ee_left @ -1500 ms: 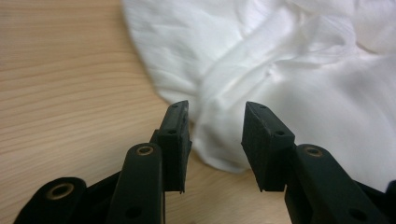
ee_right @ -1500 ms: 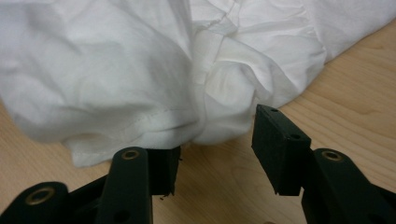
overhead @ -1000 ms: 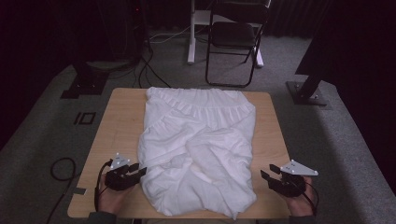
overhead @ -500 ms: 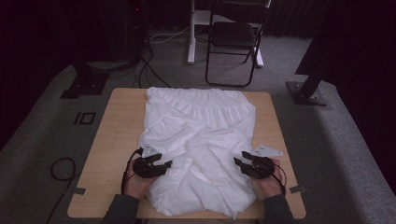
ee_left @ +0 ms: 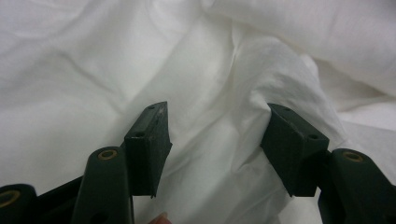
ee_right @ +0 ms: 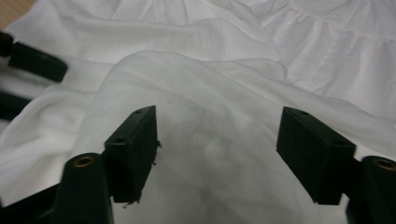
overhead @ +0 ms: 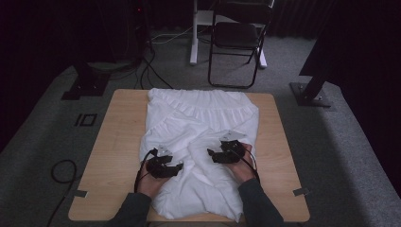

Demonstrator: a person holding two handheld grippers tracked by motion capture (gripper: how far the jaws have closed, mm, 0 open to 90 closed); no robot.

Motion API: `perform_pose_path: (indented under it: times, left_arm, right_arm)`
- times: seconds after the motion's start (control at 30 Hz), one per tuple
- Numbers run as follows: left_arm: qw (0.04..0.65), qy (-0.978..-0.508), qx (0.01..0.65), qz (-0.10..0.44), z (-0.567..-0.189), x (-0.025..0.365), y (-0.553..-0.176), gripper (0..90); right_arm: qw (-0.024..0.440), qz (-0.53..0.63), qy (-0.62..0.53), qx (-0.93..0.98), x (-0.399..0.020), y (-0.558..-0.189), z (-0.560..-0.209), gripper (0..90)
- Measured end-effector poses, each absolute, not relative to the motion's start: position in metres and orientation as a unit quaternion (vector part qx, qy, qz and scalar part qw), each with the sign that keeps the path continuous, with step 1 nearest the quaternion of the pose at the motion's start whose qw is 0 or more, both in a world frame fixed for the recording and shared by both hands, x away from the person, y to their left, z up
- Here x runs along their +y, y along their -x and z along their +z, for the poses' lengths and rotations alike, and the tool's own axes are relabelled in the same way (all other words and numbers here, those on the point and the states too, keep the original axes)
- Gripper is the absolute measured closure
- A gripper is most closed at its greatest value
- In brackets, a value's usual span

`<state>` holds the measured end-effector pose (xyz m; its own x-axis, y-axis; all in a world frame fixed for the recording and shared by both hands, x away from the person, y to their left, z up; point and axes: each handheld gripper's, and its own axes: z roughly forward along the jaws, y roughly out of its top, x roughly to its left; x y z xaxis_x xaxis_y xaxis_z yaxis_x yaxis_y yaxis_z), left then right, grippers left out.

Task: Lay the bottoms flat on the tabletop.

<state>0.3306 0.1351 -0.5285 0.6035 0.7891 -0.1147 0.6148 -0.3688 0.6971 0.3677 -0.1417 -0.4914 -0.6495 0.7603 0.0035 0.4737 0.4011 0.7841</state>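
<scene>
A white garment (overhead: 203,118) lies crumpled along the middle of the wooden table (overhead: 118,137), with folds drawn over its near half. My left gripper (overhead: 178,166) rests on the cloth's near left part and points right. Its jaws have just been opening and stand apart, with loose white cloth (ee_left: 196,56) bulging between them and no pad pressing on it. My right gripper (overhead: 211,154) lies on the cloth to the right and points left. Its jaws have also just been opening and stand wide over a rounded fold (ee_right: 210,93). The left gripper's jaws (ee_right: 28,60) show at that view's left edge.
Bare wood runs down both sides of the garment. Behind the table stand a black folding chair (overhead: 236,38) and a white post (overhead: 193,33). Dark stand bases (overhead: 87,87) (overhead: 312,94) sit on the grey carpet, and a cable (overhead: 61,172) loops at the left.
Both hands came in from the garment's near side edges toward its middle. The cloth's sides now lie folded inward, and the near half looks narrower.
</scene>
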Motion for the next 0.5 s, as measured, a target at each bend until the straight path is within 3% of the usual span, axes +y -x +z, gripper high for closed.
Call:
perform_pose_path:
  times: [0.17, 0.27, 0.37, 0.5]
  left_arm:
    - [0.361, -0.819, 0.431, 0.117, -0.538, 0.135, -0.331, 42.5]
    - [0.368, -0.816, 0.429, 0.122, -0.54, 0.135, -0.329, 42.6]
    - [0.363, -0.815, 0.43, 0.139, -0.54, 0.135, -0.328, 47.5]
    - [0.359, -0.813, 0.433, 0.152, -0.541, 0.136, -0.325, 60.8]
  right_arm:
    - [0.159, 0.392, -0.392, 0.817, -0.125, -0.393, -0.505, 20.0]
    - [0.165, 0.369, -0.387, 0.829, -0.117, -0.404, -0.516, 26.5]
    - [0.15, 0.341, -0.39, 0.842, -0.115, -0.412, -0.527, 43.2]
    - [0.154, 0.319, -0.397, 0.847, -0.119, -0.406, -0.531, 69.9]
